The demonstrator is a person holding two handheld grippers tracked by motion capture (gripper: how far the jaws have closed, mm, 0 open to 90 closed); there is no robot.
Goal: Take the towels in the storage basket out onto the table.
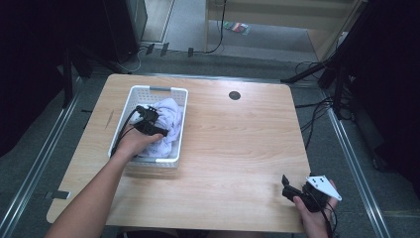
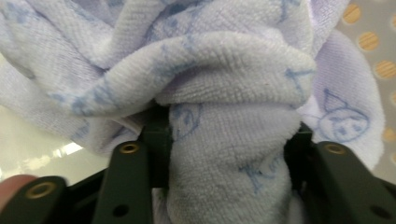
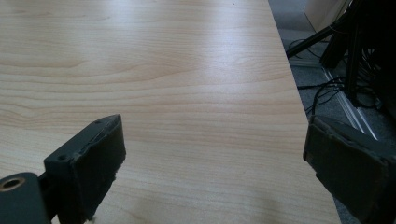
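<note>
Towel [image 2: 224, 140] bunched in white basket [image 1: 176, 124], clamped by left tool [image 1: 151, 124]; right tool [image 1: 297, 191] wide.

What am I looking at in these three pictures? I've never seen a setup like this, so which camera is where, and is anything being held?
There is no robot: a person holds a hand-operated gripper in each hand. The high view looks down on a wooden table. The other two pictures come from cameras riding on the grippers, looking along their black fingers.

On the table's left stands a white basket with a pale towel inside. The left gripper reaches into it, and the left gripper view shows its fingers closed on a fold of that towel, which bears small blue drawings.

The right gripper rests near the table's right front corner, its fingers wide apart with nothing but bare wood between them.
</note>
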